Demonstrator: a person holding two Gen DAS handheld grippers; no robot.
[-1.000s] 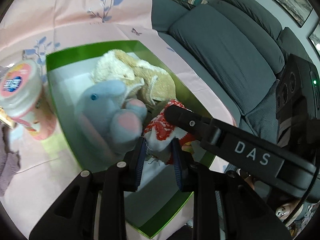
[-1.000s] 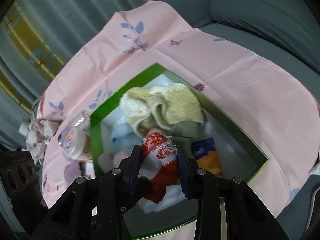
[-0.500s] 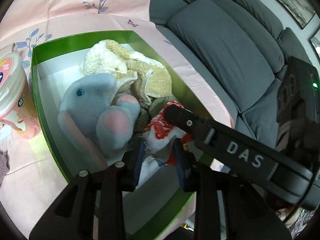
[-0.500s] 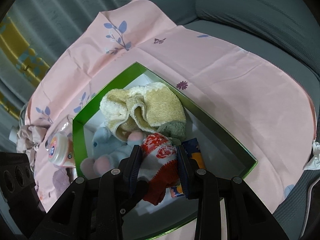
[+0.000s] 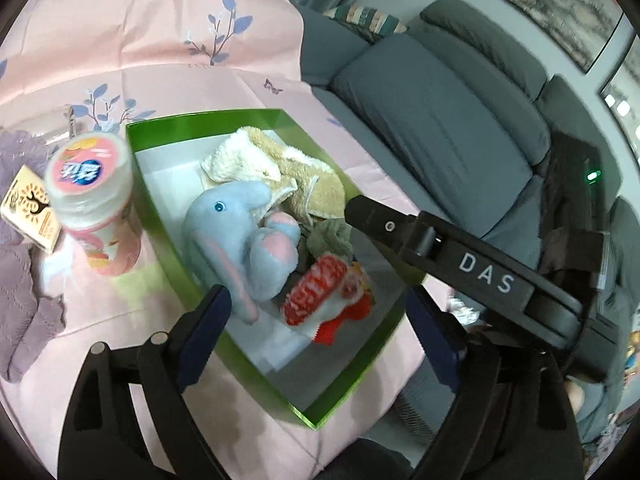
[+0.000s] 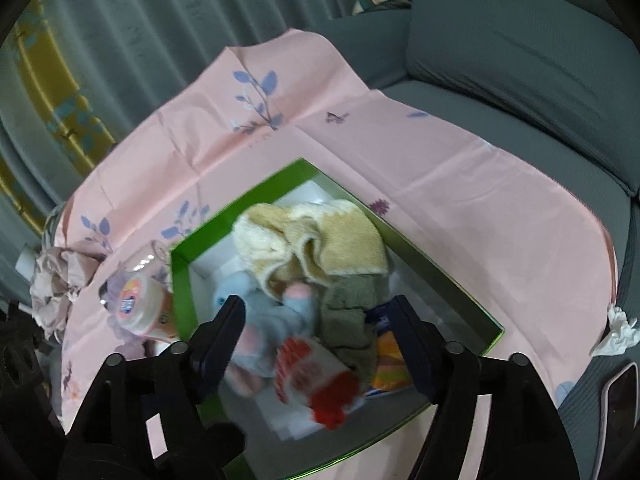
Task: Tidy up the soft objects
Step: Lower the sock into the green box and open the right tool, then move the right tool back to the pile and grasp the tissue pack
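Note:
A red and white sock (image 5: 320,300) lies loose in the green box (image 5: 168,216), beside a blue plush elephant (image 5: 236,236), a cream and beige towel (image 5: 280,172) and an olive cloth (image 5: 330,236). My left gripper (image 5: 315,295) hovers above the sock, its jaws opening wide and its pads off the fabric. The right gripper (image 6: 317,303) hangs over the same sock (image 6: 312,376), jaws also opening, touching nothing. Its black arm (image 5: 480,272) crosses the left wrist view. An orange and blue packet (image 6: 388,364) lies by the olive cloth (image 6: 348,320).
A pink-lidded jar (image 5: 88,176), a small carton (image 5: 28,208) and a purple knitted cloth (image 5: 20,280) sit left of the box on the pink floral sheet (image 5: 160,60). A grey sofa (image 5: 432,140) runs along the right. A crumpled tissue (image 6: 616,328) lies at the sheet's edge.
Both grippers were shut on the sock, then opened wide and drew up and back. The sock has dropped and now rests in the box.

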